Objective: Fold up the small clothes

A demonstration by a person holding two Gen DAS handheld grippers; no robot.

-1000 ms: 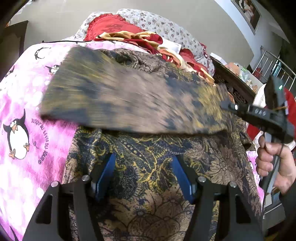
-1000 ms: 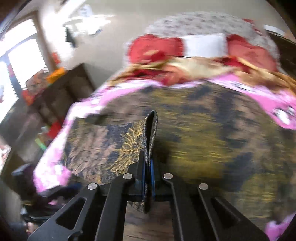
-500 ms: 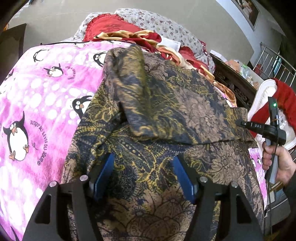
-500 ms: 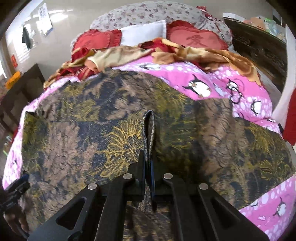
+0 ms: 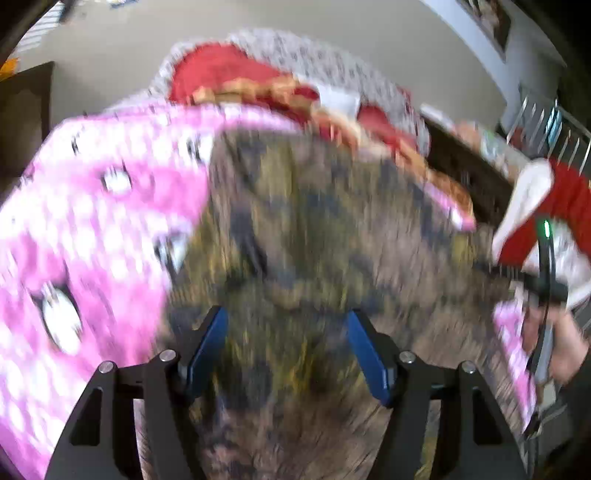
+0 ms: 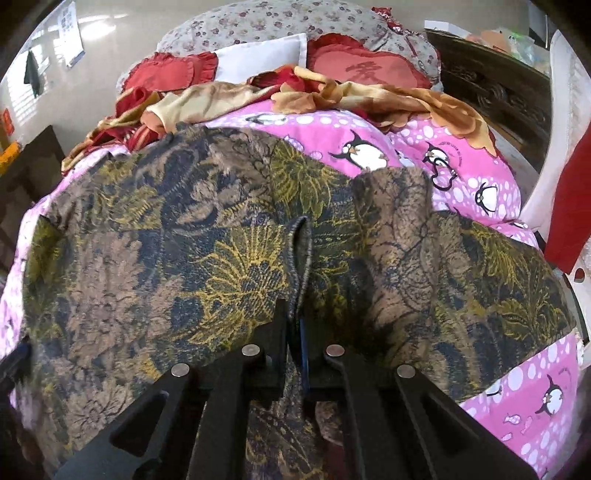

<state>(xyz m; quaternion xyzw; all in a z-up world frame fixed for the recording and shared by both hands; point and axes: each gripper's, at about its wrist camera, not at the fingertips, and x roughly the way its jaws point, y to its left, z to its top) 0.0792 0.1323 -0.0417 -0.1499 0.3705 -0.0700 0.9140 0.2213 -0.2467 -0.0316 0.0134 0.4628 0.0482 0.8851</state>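
Observation:
A dark floral garment (image 6: 207, 258) in navy, gold and brown lies spread on the pink penguin bedspread (image 6: 369, 125). My right gripper (image 6: 295, 325) is shut on a raised fold of its edge, which stands up between the fingers. The left wrist view is smeared by motion. There my left gripper (image 5: 288, 347) hangs over the near part of the garment (image 5: 332, 221). Its jaws are opening, and its blue pads (image 5: 207, 343) stand wide apart without pressing on the cloth. A hand (image 5: 565, 347) holds the right tool at the garment's right side.
Red cushions (image 6: 362, 66) and a flowered pillow (image 6: 280, 22) sit at the head of the bed, with a crumpled red-and-tan cloth (image 6: 221, 99) in front of them. Dark carved furniture (image 6: 491, 85) and a white-and-red item (image 5: 535, 206) stand to the right.
The strip of garment that the right gripper carried across now lies folded down on the rest. The right gripper has stopped at the right side. The left view has lifted and blurred, its pads slightly wider.

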